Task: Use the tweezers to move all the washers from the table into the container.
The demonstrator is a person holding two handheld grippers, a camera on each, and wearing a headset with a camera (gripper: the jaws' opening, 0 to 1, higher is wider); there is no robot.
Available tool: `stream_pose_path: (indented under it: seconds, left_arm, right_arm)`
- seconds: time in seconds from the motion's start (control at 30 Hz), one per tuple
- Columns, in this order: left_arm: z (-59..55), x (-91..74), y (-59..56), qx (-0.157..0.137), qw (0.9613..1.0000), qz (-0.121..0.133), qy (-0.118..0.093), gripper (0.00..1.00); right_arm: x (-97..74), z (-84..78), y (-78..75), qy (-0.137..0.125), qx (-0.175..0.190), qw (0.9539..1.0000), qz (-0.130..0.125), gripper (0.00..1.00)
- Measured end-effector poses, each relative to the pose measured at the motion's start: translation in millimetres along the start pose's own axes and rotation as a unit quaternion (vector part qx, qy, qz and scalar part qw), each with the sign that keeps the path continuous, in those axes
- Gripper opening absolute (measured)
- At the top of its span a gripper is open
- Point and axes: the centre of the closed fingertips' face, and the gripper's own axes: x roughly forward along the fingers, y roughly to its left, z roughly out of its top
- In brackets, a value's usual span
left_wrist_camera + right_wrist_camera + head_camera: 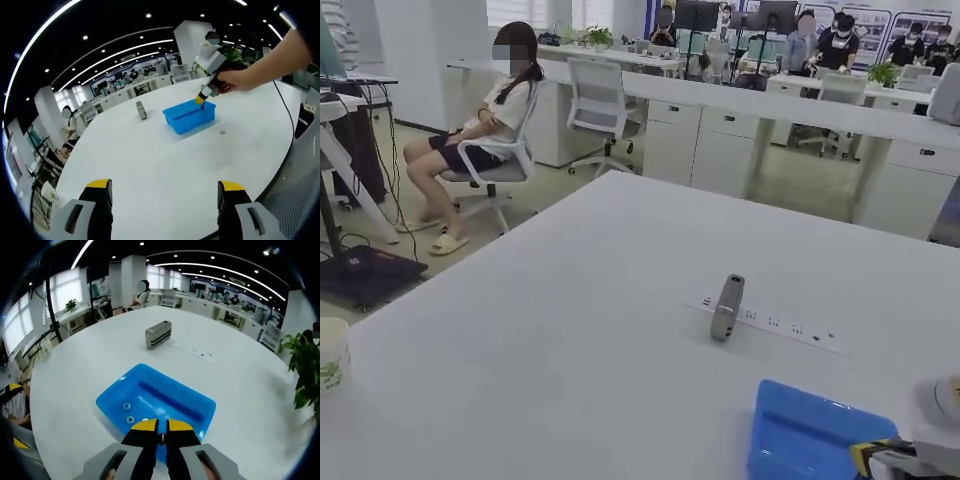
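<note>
Two yellow-tipped fingers [145, 426] of the right gripper [162, 426] stand pressed almost together. They are clamped on the tweezers [161, 438], which show as a thin sliver in the narrow gap between them. The tips hang over the near part of the blue container [195, 407] and point down into it. On its floor lie at least two washers [126, 405], close together by the wall that is on the left in the right gripper view. A pale speck or two beside them is too small to tell. In the left gripper view a hand [237, 80] holds this gripper tilted, its tip just above the container's open top.

One loose washer [222, 133] lies on the white desk [150, 165], near the container but apart from it, on the side toward the desk's edge.

The left gripper [164, 189] has its fingers spread wide with nothing between them. It hovers over bare desk, well apart from the container.

Beyond the container a grey box [158, 334] stands on a white power strip [197, 352]. In the head view a paper cup [330, 355] sits at the desk's left edge, and past the desk a person [485, 130] sits on an office chair. A potted plant [305, 365] rises beside the desk in the right gripper view.
</note>
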Motion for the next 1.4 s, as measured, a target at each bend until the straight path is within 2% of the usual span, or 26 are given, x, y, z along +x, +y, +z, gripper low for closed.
stream_pose_path:
  seconds: [0.27, 0.43, 0.57, 0.67, 0.77, 0.83, 1.17, 1.4]
  left_arm:
    - [-2.5, 1.2, 0.5, 0.001, 1.0000, 0.000, 0.007, 0.88]
    - [-3.4, 1.8, 0.6, 0.000, 1.0000, 0.000, 0.009, 0.88]
    - [-3.0, 1.9, 1.0, 0.001, 1.0000, 0.002, 0.008, 0.88]
    - [-2.6, 1.7, 1.6, -0.001, 1.0000, 0.003, 0.007, 0.88]
    - [-2.1, 1.4, 1.1, 0.000, 1.0000, 0.003, 0.006, 0.88]
    - [-1.3, 1.0, 0.8, 0.000, 1.0000, 0.002, 0.003, 0.88]
    - [1.6, -1.0, 2.4, -0.004, 1.0000, 0.005, -0.007, 0.88]
    - [4.4, -2.5, 3.2, -0.005, 0.9998, 0.007, -0.015, 0.88]
  right_arm:
    - [6.6, -4.9, 0.4, 0.003, 0.005, 1.0000, 0.001, 0.02]
    - [6.5, -3.3, 1.5, -0.004, 0.008, 1.0000, 0.001, 0.02]
    - [5.2, -3.2, 3.5, -0.011, 0.008, 0.9999, 0.004, 0.02]
    - [4.5, -4.3, 0.4, -0.007, 0.005, 1.0000, -0.003, 0.02]
    - [3.7, -5.2, 1.8, -0.005, 0.019, 0.9998, 0.007, 0.02]
    - [2.5, -5.6, 1.5, -0.004, 0.020, 0.9998, 0.005, 0.02]
    - [-25.6, 14.6, 7.2, -0.040, 0.025, 0.9989, 0.003, 0.02]
    - [-40.6, 13.8, 10.3, -0.045, 0.026, 0.9986, 0.008, 0.02]
